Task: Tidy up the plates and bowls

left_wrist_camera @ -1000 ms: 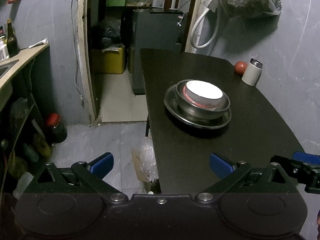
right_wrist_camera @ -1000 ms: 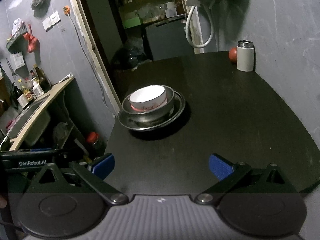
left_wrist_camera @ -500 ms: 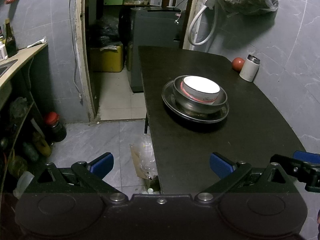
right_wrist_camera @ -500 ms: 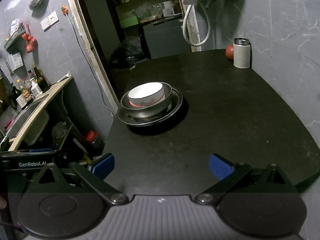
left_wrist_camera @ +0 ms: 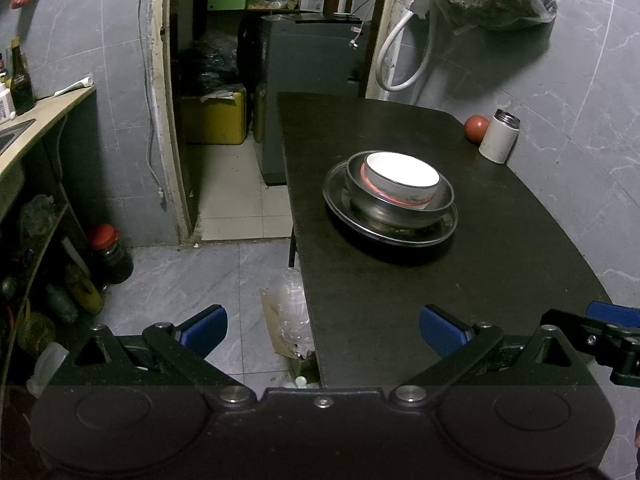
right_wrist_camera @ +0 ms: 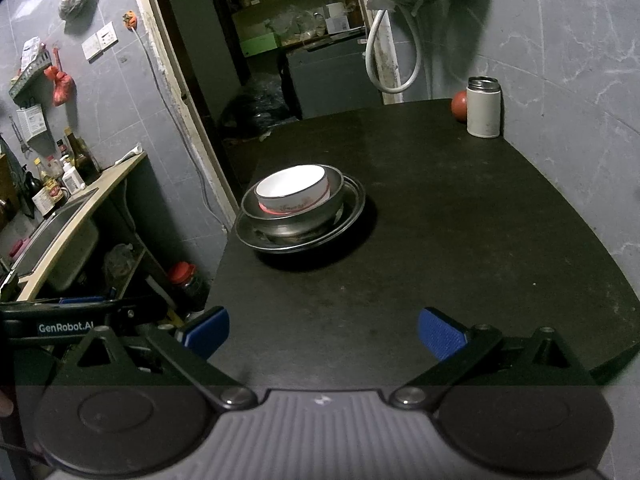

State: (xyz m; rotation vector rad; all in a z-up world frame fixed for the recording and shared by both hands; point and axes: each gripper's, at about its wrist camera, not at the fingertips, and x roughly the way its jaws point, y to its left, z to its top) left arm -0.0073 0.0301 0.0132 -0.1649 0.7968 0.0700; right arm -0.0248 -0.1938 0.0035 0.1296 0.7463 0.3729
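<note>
My left tongs [left_wrist_camera: 323, 330] and right tongs [right_wrist_camera: 323, 330] hang over the near end of the dark worktop [right_wrist_camera: 460, 240], both with their blue pads spread wide apart and nothing between them. The task's dishes stand together well ahead of me, near the worktop's left edge: a white bowl [left_wrist_camera: 402, 178] with a red band nests inside a steel bowl [left_wrist_camera: 400, 208], and that sits on a wide steel plate [left_wrist_camera: 344, 204]. The white bowl appears to lean a little toward one side of the steel bowl rather than sit centred. At the far right corner, against the wall, a white flask [right_wrist_camera: 483, 110] stands with a red round thing [right_wrist_camera: 459, 105] just behind it, both well apart from the stack.

As I judge it, the stacking looks done, or close to it: every plate and bowl in view is already in the one pile, largest at the bottom. Neither pair of tongs is near the stack, so this reads as the pause at the close of the job. If anything is left, it is to reach forward and nudge the white bowl square in the steel one, which calls for a gentle touch on the rim so the pile does not slide toward the worktop's edge.
</note>
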